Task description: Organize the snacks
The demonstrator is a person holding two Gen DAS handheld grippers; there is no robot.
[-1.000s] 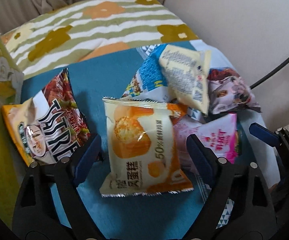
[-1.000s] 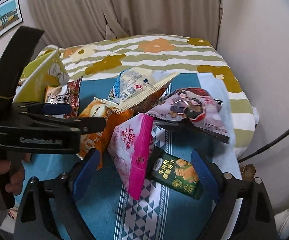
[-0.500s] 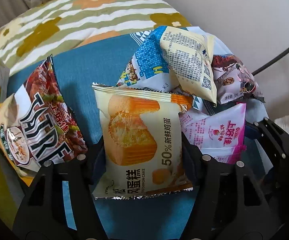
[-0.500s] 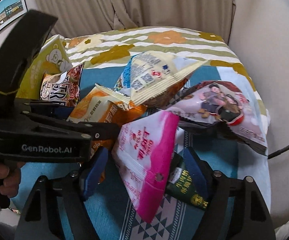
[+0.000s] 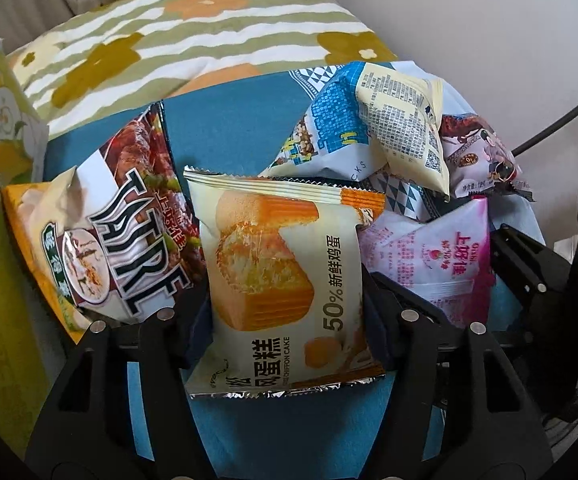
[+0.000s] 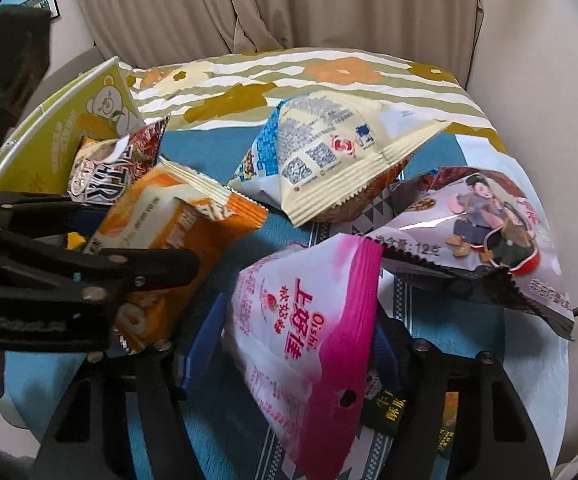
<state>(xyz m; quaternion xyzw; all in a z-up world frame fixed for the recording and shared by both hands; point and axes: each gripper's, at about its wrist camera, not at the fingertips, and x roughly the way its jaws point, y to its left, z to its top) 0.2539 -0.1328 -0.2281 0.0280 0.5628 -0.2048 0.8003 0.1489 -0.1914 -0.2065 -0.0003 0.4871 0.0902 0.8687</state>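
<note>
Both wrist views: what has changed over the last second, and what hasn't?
The left claw moved forward and closed from wide open onto the chiffon cake pack. The right claw advanced and narrowed around the pink Oishi bag; whether it is actually clamped is unclear. The TASTRE bag, cream bag and cartoon pouch lie where they were on the blue cloth.

1. The left wrist view looked forward and down from close range, filled by an orange-and-cream chiffon cake packet (image 5: 285,276).
2. The right wrist view faced the beige curtain (image 6: 273,4) from just beside, equally close.
3. Both shared that packet (image 6: 169,220) and a pink-and-white snack pouch (image 5: 441,256) (image 6: 309,344).
</note>
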